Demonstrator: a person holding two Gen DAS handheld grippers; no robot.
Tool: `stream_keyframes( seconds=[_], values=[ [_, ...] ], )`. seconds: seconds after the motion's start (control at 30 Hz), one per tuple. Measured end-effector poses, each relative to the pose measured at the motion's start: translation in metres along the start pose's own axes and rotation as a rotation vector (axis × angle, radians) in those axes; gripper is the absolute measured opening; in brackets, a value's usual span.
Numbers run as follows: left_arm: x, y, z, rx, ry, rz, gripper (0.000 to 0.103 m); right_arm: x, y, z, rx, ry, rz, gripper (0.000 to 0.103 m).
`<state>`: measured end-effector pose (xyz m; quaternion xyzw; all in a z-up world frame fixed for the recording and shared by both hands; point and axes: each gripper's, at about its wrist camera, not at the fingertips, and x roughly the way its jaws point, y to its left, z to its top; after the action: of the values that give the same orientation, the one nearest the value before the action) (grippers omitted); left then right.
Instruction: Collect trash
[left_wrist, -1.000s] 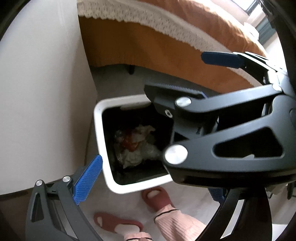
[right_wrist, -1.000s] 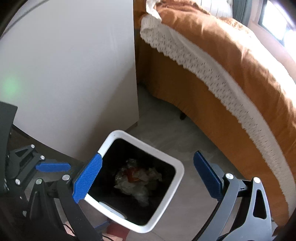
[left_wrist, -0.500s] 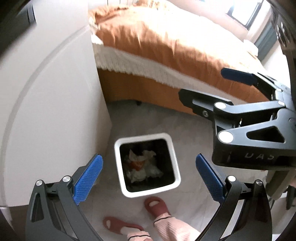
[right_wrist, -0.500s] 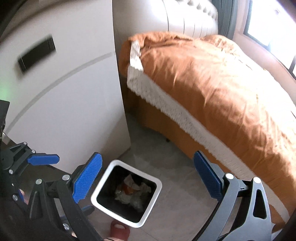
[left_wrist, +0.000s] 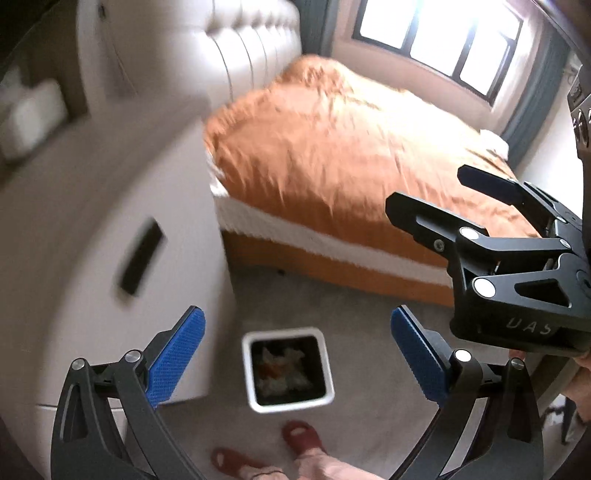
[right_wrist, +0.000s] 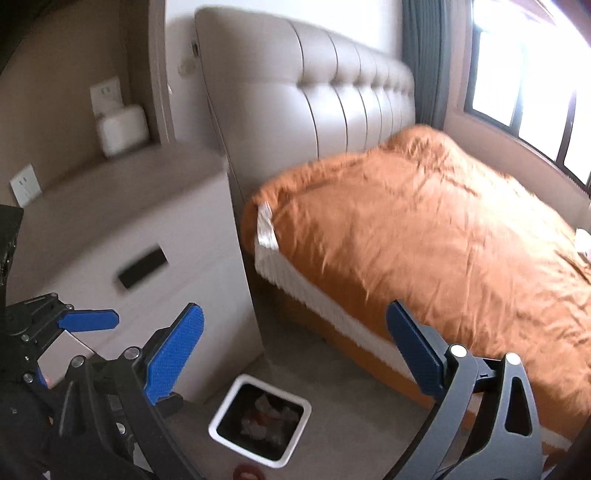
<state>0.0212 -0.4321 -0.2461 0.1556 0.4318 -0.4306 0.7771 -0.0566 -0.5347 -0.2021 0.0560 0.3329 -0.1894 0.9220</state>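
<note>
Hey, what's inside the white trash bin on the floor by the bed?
The white trash bin holds crumpled pale trash with a reddish-orange piece mixed in, against a dark interior. Whatever lies beneath that top layer is covered, and the blur hides what the pieces are.

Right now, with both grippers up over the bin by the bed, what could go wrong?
Both the left gripper and right gripper are open and empty, high above the white bin, which already holds crumpled trash.

The views are motion-blurred, so aiming is uncertain.

The bin sits close to the slippered feet; a step might tip it.
</note>
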Motion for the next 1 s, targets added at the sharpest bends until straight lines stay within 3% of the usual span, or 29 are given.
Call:
stream_keyframes(
  seconds=[0.23, 0.33, 0.5, 0.67, 1.0],
  values=[
    [-0.102, 0.019, 0.017, -0.087, -0.162, 0.147, 0.098, -0.05, 0.043, 0.066, -0.073, -0.141, 0.162, 0.098],
    [-0.147, 0.036, 0.015, -0.159, -0.234, 0.201, 0.098, -0.07, 0.073, 0.089, -0.11, -0.209, 0.241, 0.098],
    [-0.22, 0.07, -0.001, -0.232, -0.318, 0.355, 0.098, -0.108, 0.127, 0.116, -0.136, -0.303, 0.36, 0.098],
    [-0.286, 0.111, -0.037, -0.284, -0.373, 0.473, 0.098, -0.144, 0.197, 0.126, -0.197, -0.368, 0.445, 0.098],
    [-0.394, 0.195, -0.115, -0.371, -0.439, 0.607, 0.098, -0.178, 0.339, 0.117, -0.231, -0.347, 0.55, 0.098]
  ],
)
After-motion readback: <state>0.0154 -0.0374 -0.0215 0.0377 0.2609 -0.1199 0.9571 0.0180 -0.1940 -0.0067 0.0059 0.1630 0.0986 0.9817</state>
